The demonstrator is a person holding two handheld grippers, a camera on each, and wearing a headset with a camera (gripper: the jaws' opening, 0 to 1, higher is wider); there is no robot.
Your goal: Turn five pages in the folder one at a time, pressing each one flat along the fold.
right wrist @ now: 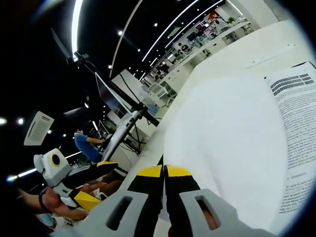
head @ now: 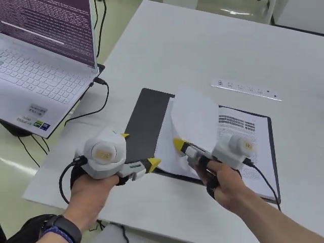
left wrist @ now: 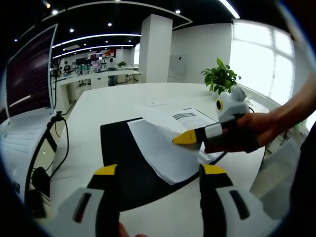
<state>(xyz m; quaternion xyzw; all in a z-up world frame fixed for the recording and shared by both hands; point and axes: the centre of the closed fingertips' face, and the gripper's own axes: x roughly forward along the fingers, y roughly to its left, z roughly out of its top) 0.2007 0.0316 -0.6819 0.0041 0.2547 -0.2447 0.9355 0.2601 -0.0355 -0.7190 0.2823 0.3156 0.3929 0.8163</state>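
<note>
The black folder [head: 144,124] lies open on the white table, with a printed page [head: 243,136] on its right side. My right gripper [head: 178,145] is shut on the lower edge of a white page [head: 195,119], which is lifted and curls up over the fold. In the right gripper view its fingertips [right wrist: 163,171] meet on the sheet [right wrist: 227,138]. My left gripper [head: 138,149] hovers open just left of the folder's near corner, holding nothing. The left gripper view has its open jaws [left wrist: 159,170] facing the black cover [left wrist: 118,158] and the right gripper [left wrist: 185,138].
An open laptop [head: 45,61] sits at the far left, its cable [head: 96,106] trailing toward the folder. A white power strip [head: 245,88] lies beyond the folder. The table's near edge [head: 152,223] runs just below both hands.
</note>
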